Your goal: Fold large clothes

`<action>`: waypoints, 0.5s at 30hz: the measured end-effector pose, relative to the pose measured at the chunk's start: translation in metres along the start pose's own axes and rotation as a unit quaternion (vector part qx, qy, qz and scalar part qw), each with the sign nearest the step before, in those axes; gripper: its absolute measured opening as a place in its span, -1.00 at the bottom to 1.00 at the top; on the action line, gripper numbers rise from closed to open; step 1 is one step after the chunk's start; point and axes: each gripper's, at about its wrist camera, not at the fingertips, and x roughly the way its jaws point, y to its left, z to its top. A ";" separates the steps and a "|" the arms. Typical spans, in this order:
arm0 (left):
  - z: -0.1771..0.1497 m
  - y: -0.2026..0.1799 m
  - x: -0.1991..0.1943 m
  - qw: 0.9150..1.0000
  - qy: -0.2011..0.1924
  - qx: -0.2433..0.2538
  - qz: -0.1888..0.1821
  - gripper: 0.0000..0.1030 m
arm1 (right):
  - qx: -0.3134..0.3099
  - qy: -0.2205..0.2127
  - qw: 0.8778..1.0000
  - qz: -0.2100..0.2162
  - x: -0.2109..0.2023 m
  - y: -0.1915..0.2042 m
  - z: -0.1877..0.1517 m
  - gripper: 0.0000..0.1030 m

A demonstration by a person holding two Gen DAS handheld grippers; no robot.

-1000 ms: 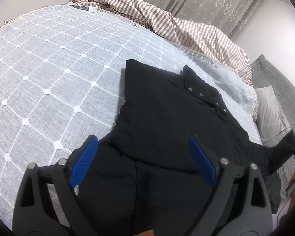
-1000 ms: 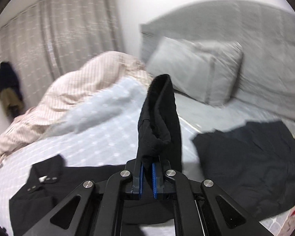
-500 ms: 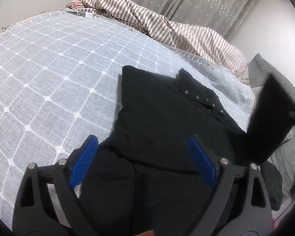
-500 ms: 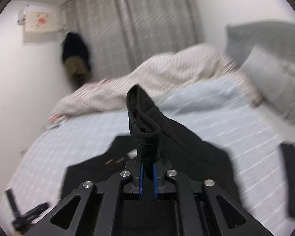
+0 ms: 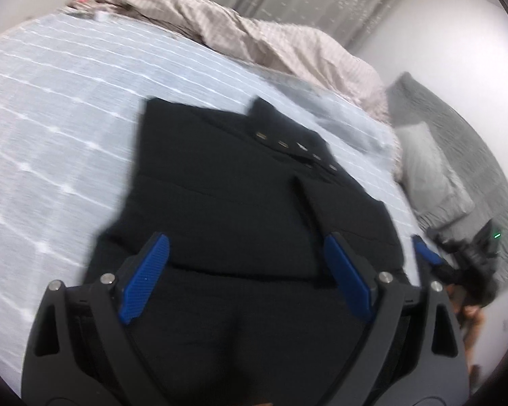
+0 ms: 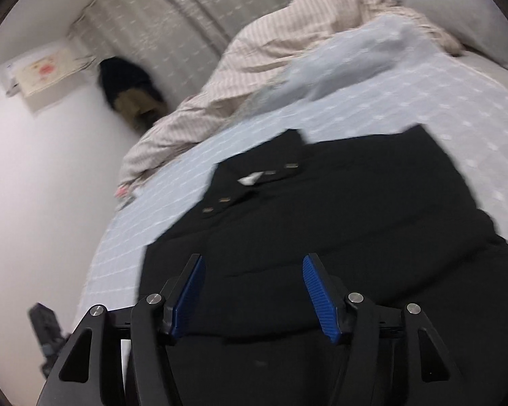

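Observation:
A large black jacket (image 5: 227,203) with a row of metal snaps lies flat on the pale blue checked bedspread (image 5: 50,101). Its right sleeve (image 5: 325,209) is folded across the chest. My left gripper (image 5: 247,270) is open and empty above the jacket's lower body. My right gripper (image 6: 254,287) is open and empty above the same jacket (image 6: 355,203). The right gripper also shows at the right edge of the left wrist view (image 5: 426,257).
A striped duvet (image 5: 254,34) is bunched along the far side of the bed. Grey pillows (image 5: 430,176) and a grey headboard (image 5: 464,142) stand at the right. Curtains (image 6: 172,17) hang behind. Dark clothes (image 6: 128,91) hang by the wall.
My right gripper carried the sleeve over the jacket's chest, opened and let it go. The sleeve now lies folded across the body. My left gripper stayed open.

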 end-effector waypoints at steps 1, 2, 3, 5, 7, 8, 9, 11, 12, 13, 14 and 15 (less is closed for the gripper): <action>-0.001 -0.009 0.008 1.000 0.012 0.005 -0.012 0.71 | 0.008 -0.001 1.000 -0.006 -0.001 -0.007 -0.002 0.19; -0.003 -0.020 0.018 0.999 0.028 0.011 -0.025 0.69 | 0.019 -0.005 1.000 -0.013 -0.003 -0.021 -0.008 0.19; -0.004 -0.030 0.029 0.998 0.043 0.016 -0.038 0.69 | 0.028 -0.008 0.999 -0.018 -0.004 -0.032 -0.014 0.19; -0.005 -0.051 0.056 0.995 0.070 0.022 -0.073 0.67 | 0.046 -0.006 0.999 -0.027 -0.005 -0.055 -0.019 0.19; -0.007 -0.067 0.089 0.993 0.094 0.019 -0.075 0.50 | 0.064 0.015 0.997 -0.040 -0.009 -0.076 -0.018 0.19; -0.008 -0.072 0.103 0.992 0.106 0.017 -0.071 0.44 | 0.069 0.014 0.997 -0.039 -0.011 -0.082 -0.016 0.19; -0.010 -0.077 0.117 0.990 0.119 0.015 -0.072 0.33 | 0.071 0.004 0.997 -0.038 -0.017 -0.089 -0.016 0.19; -0.016 -0.087 0.146 0.987 0.142 0.015 -0.068 0.05 | 0.075 -0.011 0.996 -0.046 -0.025 -0.096 -0.012 0.19; -0.018 -0.090 0.155 0.987 0.145 0.015 -0.062 -0.32 | 0.079 -0.018 0.995 -0.054 -0.029 -0.102 -0.011 0.19; -0.018 -0.092 0.160 0.989 0.137 0.014 -0.048 -0.70 | 0.083 -0.022 0.995 -0.057 -0.032 -0.105 -0.011 0.19; -0.016 -0.095 0.158 0.992 0.117 0.010 -0.044 -0.72 | 0.087 -0.024 0.994 -0.059 -0.033 -0.108 -0.011 0.19; -0.014 -0.096 0.150 0.995 0.083 0.005 -0.052 -0.74 | 0.091 -0.024 0.994 -0.060 -0.034 -0.113 -0.012 0.19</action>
